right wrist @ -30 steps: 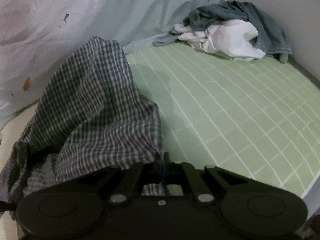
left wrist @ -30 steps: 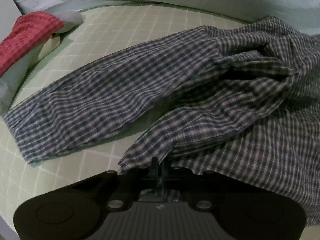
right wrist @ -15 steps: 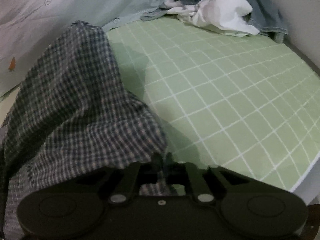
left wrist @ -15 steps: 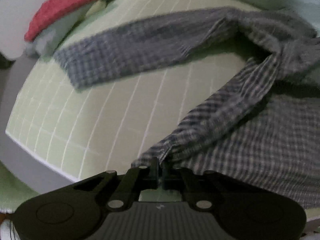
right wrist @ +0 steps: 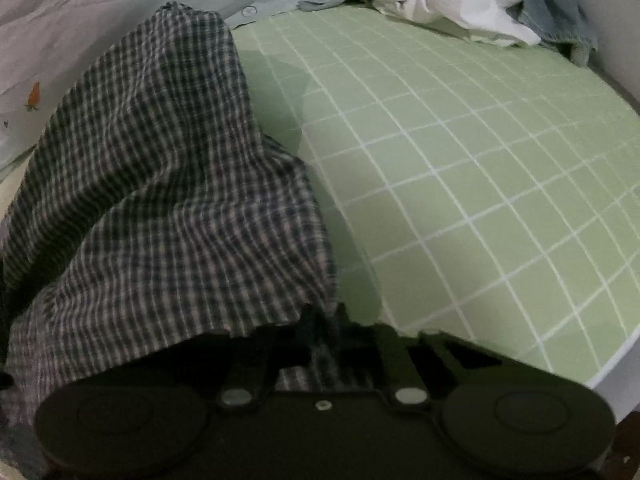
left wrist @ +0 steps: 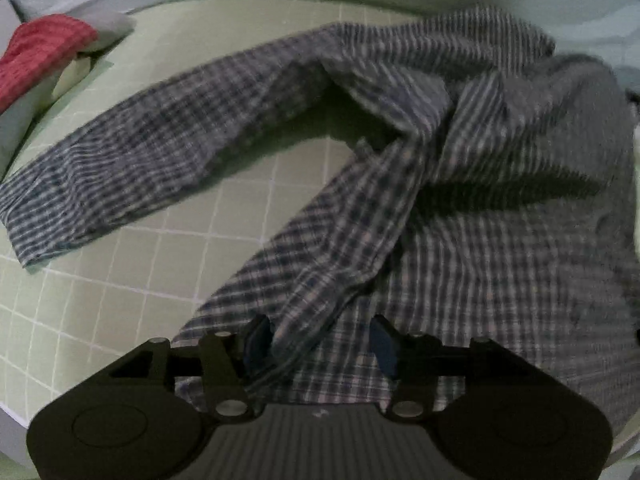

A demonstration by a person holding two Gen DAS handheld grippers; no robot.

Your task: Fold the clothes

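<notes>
A blue-and-white plaid shirt lies crumpled on the green grid mat, with one long sleeve stretched out to the left. My left gripper hangs over the shirt's near edge and its jaws are opening. A fold of the cloth runs between the blue pads, which do not press on it. In the right wrist view the same shirt rises in a hump on the left. My right gripper is shut on its hem, low over the mat.
A red knitted cloth on grey folded pieces lies at the far left. A pile of white and denim clothes sits at the far right corner. A pale printed sheet lies behind the mat. The mat's front edge is close.
My left gripper's jaws have parted and let go of the shirt edge that they pinched. My right gripper has sunk towards the mat, still shut on the hem.
</notes>
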